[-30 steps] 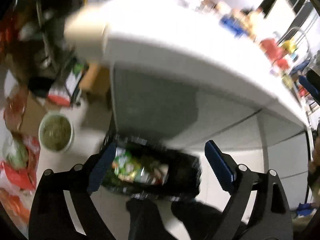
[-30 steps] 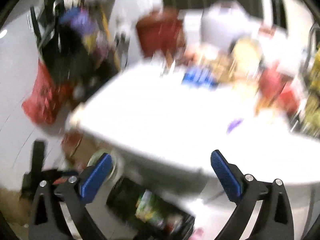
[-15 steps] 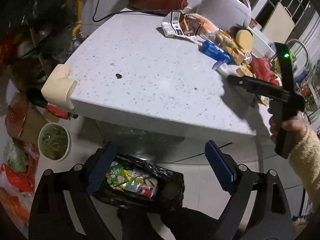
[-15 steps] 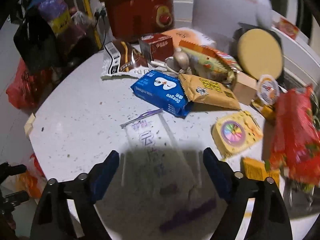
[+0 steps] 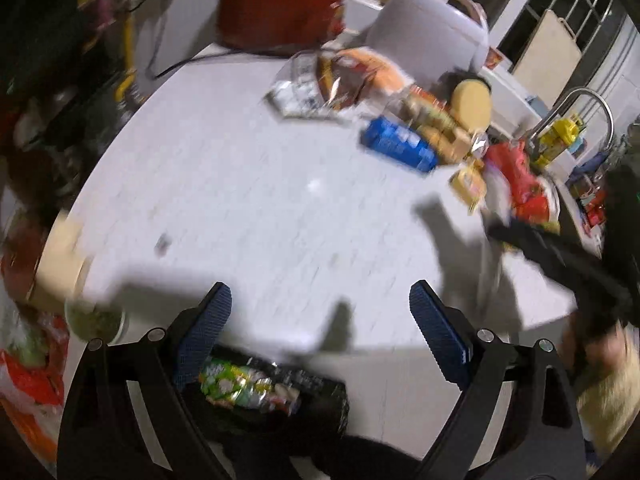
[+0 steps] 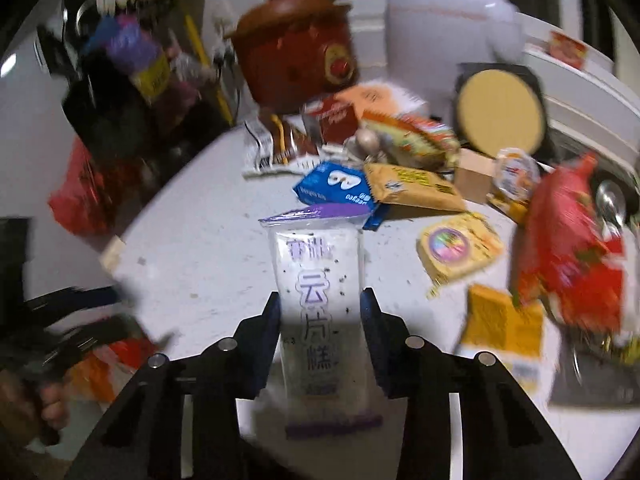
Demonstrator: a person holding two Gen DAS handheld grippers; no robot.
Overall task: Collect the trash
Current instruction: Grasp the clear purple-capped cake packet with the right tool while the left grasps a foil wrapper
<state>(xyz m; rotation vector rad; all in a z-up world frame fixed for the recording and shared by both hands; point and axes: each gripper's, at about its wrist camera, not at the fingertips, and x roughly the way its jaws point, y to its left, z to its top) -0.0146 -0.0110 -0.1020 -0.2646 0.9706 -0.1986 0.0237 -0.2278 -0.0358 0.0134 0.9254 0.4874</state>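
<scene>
Clear wrapper with purple ends point(image 6: 320, 300) lying flat on the white speckled counter point(image 6: 200, 248), long way pointing off toward the pile of snacks. Sitting right between the blue pads of the right gripper point(image 6: 320, 320), jaws closing in on it from both sides, pads right up against its edges but hard to call it a proper squeeze yet. Purple top edge just touching the blue tissue pack point(image 6: 340, 188), with a tan packet point(image 6: 412, 186), a yellow square pack point(image 6: 460, 248) and a big red bag point(image 6: 572, 256) off to the right. Brown crock pot point(image 6: 296, 48) and white rice cooker point(image 6: 448, 28) at the back.

Left gripper point(image 5: 318, 324) hanging over the near edge of the counter, jaws wide apart, nothing between them. Below it on the floor, a black trash bag point(image 5: 280, 396) already stuffed with green and silver wrappers. Pretty blurry on that side. Right-hand tool showing as a dark smear at the right edge, with a cream sleeve point(image 5: 608, 400) underneath.
</scene>
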